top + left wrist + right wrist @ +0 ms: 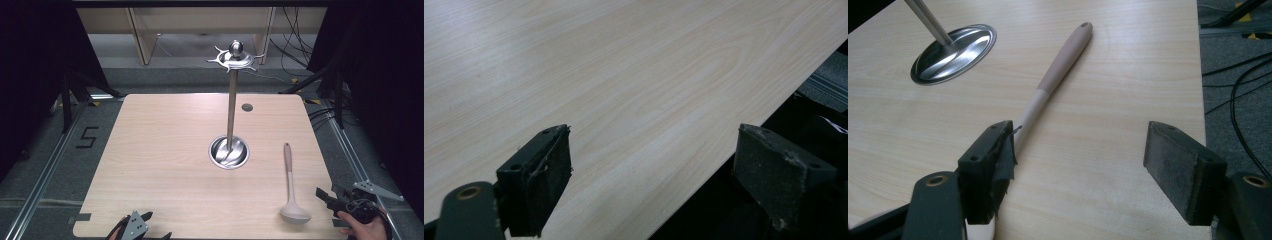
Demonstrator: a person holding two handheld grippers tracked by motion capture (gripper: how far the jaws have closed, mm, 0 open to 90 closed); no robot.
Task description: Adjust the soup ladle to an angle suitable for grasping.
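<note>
A ladle (288,175) with a pinkish handle and a grey bowl lies on the right side of the wooden table (160,150), bowl toward the front edge. A metal utensil stand (231,105) rises from a round base at the table's middle, with hooks at its top. My right gripper (330,191) is at the front right corner, open, just right of the ladle's bowl. In the right gripper view the ladle's handle (1058,65) runs past the left jaw, and nothing lies between the open gripper (1079,131) jaws. My left gripper (156,226) is open at the front left edge, also empty (654,135).
A small round grommet hole (246,107) sits near the table's far edge. The stand's base (953,52) lies beyond the ladle handle. Cables (295,35) and dark frame legs surround the table on the floor. The table's edge (724,155) passes under the left gripper.
</note>
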